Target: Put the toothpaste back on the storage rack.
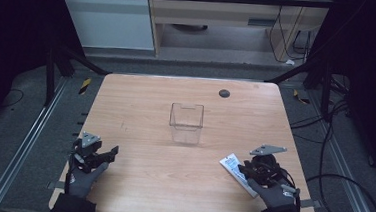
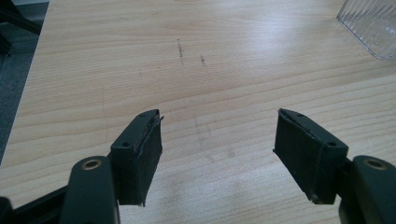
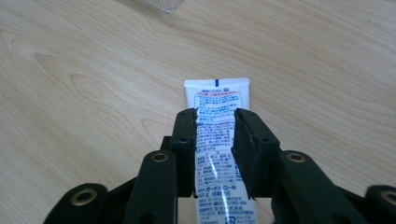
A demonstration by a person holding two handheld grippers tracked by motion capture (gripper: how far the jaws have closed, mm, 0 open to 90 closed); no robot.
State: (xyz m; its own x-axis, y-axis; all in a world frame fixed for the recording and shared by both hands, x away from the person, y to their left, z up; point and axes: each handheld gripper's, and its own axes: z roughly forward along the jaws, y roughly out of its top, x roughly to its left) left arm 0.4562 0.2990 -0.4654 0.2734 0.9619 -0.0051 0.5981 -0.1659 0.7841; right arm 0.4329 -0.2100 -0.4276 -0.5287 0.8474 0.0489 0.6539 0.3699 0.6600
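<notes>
Down at about 4 o'clock on the wooden table (image 1: 170, 185) lies a white tube (image 3: 216, 100) with blue print, and the right gripper (image 3: 215, 116) has both jaws squeezed against its sides. Clear plastic container (image 1: 186, 123) stands near the middle. Over at 8 o'clock the left gripper (image 2: 217, 126) hovers with jaws spread wide, nothing between them.

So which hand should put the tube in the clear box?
The right gripper: its jaws already straddle the tube, probably gripping it. The left gripper is open over bare table. The clear box sits between both.
</notes>
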